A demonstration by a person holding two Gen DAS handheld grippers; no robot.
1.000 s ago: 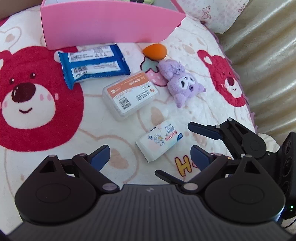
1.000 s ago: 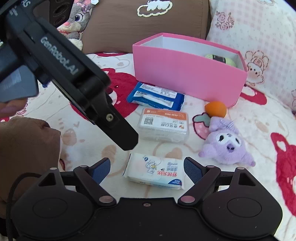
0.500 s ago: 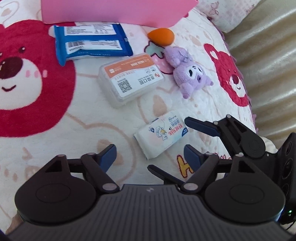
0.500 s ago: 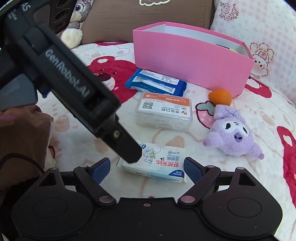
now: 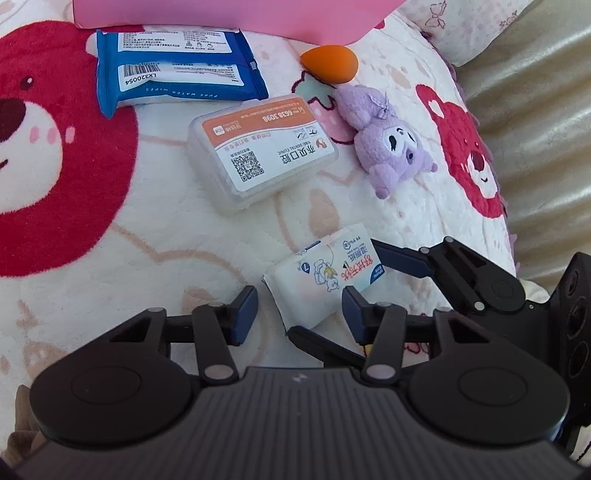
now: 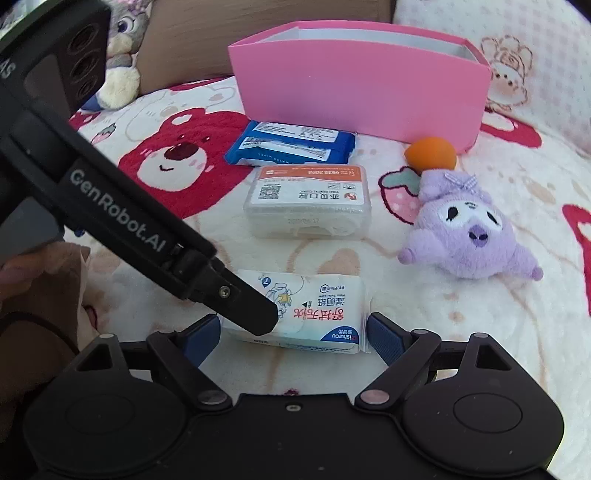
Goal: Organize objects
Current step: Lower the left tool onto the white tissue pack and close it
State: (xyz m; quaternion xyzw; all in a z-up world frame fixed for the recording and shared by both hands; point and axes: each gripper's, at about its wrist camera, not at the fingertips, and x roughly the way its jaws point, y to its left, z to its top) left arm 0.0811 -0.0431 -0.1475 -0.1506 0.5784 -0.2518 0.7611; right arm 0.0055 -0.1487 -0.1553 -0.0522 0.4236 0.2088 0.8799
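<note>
A small white wipes pack (image 5: 325,277) (image 6: 317,314) lies on the bear-print blanket. My left gripper (image 5: 300,314) hangs low over its near corner, jaws closing. The corner sits between the pads, with a gap still showing at the left pad. In the right wrist view, one of the left gripper's fingers (image 6: 240,295) rests over the pack's left end. My right gripper (image 6: 293,330) (image 5: 332,288) is open, a pad standing just off each short end of the pack. The pink box (image 6: 354,96) (image 5: 221,14) stands behind.
Between the pack and the box lie a blue wipes pack (image 5: 177,70) (image 6: 291,147), a clear box with an orange label (image 5: 262,147) (image 6: 306,199), an orange egg-shaped sponge (image 5: 330,66) and a purple plush (image 5: 388,147) (image 6: 469,236). A rabbit plush (image 6: 122,55) sits back left.
Both grippers came down and closer to the white pack. The left jaws narrowed a lot around its corner. The right pads now flank the pack at the same width as before.
</note>
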